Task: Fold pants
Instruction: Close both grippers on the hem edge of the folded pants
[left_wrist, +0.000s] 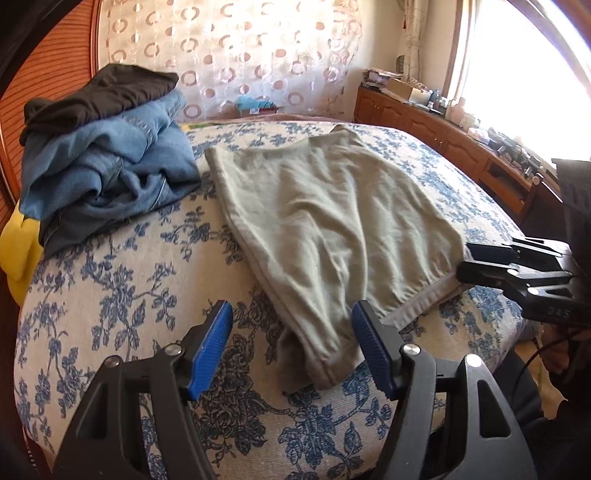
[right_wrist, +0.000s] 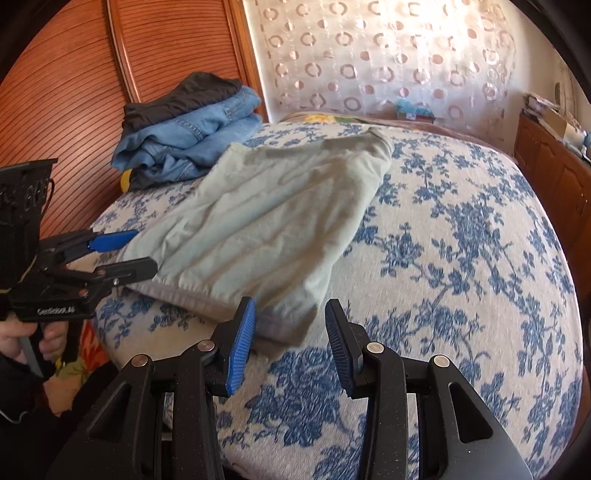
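The green pants (left_wrist: 325, 221) are lying folded on the bed (left_wrist: 122, 295) — both tools, left tool (left_wrist: 291, 347) and right tool (right_wrist: 290, 341), are hanging apart, gripping nothing; probably only stacking beside the jeans (left_wrist: 110, 166) is remaining.

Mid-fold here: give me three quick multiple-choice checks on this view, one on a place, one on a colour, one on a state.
1. Where is the pile of jeans? A on the floor; B on the bed's far corner by the wooden door; C on a chair.
2. What colour are the pants laid flat? A pale green; B red; C black.
3. The left gripper is: A shut on the pants; B shut on the jeans; C open, holding nothing.
Answers: B, the pile sits on the bed beside the door; A, the cloth is pale green; C, its pads stand apart, pressing nothing.
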